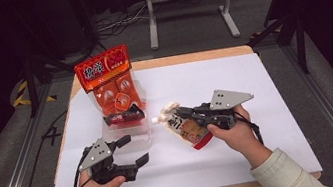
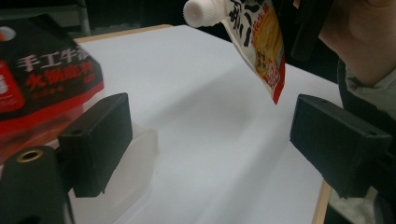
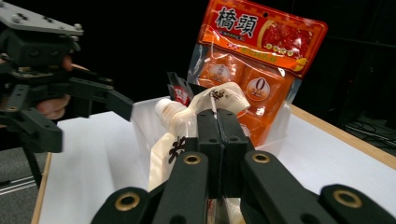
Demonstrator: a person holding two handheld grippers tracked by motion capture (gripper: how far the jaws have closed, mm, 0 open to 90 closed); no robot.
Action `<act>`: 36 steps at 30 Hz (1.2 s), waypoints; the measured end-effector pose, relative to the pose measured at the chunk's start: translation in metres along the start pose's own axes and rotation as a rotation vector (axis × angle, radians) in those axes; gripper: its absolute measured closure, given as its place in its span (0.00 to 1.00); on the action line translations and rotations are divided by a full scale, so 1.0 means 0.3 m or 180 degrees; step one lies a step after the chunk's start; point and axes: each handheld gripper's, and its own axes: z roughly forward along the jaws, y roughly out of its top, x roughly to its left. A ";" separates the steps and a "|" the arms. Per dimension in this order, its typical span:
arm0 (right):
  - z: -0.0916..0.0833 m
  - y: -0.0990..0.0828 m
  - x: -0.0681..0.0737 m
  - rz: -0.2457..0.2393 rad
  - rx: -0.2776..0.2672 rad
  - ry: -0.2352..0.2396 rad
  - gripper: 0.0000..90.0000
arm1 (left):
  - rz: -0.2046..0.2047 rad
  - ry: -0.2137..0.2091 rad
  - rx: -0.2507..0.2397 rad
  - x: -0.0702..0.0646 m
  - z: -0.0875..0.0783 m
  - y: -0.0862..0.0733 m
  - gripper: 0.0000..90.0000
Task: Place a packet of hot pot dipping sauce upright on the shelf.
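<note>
A grey metal frame stands on grey carpet beyond the wooden table, darkness behind.

Spout pouch: in your right gripper view the closed jaws cover its middle, and its lower part is cut off at the bottom edge.
Clear bin: its walls are faint against the white table surface in the high view.
Dark packet: cut off at the left edge of your left gripper view; its small print is too blurred to read.
</note>
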 end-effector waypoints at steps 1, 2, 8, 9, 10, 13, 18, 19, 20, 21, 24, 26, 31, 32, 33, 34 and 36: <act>0.001 0.001 0.003 -0.0010 -0.0005 0.0016 1.00 | -0.0025 -0.0025 -0.0023 -0.001 0.013 0.004 0.18; 0.001 0.003 0.008 -0.0008 -0.0011 0.0026 1.00 | -0.0016 -0.0040 -0.0025 -0.002 0.028 0.009 0.19; -0.007 0.018 0.028 -0.0024 -0.0104 0.0071 1.00 | 0.0004 -0.0173 -0.0019 -0.018 0.069 0.023 0.18; -0.007 0.018 0.028 -0.0024 -0.0104 0.0071 1.00 | 0.0004 -0.0173 -0.0019 -0.018 0.069 0.023 0.18; -0.009 0.021 0.034 -0.0029 -0.0133 0.0084 1.00 | 0.0005 -0.0195 -0.0029 -0.016 0.073 0.025 0.18; -0.008 0.022 0.040 -0.0046 -0.0151 0.0101 1.00 | -0.0285 -0.0412 -0.0159 -0.014 0.092 0.023 0.18; -0.002 0.023 0.054 -0.0070 -0.0148 0.0141 1.00 | -0.0299 -0.0446 -0.0145 -0.012 0.136 0.019 0.19; -0.001 0.024 0.056 -0.0081 -0.0155 0.0144 1.00 | -0.0312 -0.0460 -0.0152 -0.013 0.142 0.020 0.20; 0.000 0.024 0.058 -0.0085 -0.0164 0.0146 1.00 | -0.0303 -0.0463 -0.0159 -0.013 0.148 0.020 0.21; 0.000 0.024 0.058 -0.0085 -0.0164 0.0146 1.00 | -0.0303 -0.0463 -0.0159 -0.013 0.148 0.020 0.21; 0.003 0.022 0.063 -0.0097 -0.0164 0.0146 1.00 | -0.0382 -0.0502 -0.0222 -0.016 0.169 0.020 0.25; 0.004 0.020 0.065 -0.0103 -0.0167 0.0137 1.00 | -0.0391 -0.0518 -0.0244 -0.016 0.182 0.020 0.29; 0.008 0.014 0.070 -0.0116 -0.0184 0.0131 1.00 | -0.0416 -0.0568 -0.0290 -0.028 0.212 0.024 0.33; 0.009 0.014 0.071 -0.0115 -0.0187 0.0134 1.00 | -0.0407 -0.0581 -0.0301 -0.030 0.218 0.026 0.34; 0.010 0.013 0.073 -0.0118 -0.0194 0.0133 1.00 | -0.0407 -0.0609 -0.0314 -0.033 0.226 0.028 0.35; 0.012 0.012 0.076 -0.0116 -0.0200 0.0135 1.00 | -0.0404 -0.0625 -0.0325 -0.035 0.231 0.029 0.36; 0.014 0.012 0.080 -0.0120 -0.0208 0.0137 1.00 | -0.0382 -0.0668 -0.0320 -0.039 0.241 0.030 0.37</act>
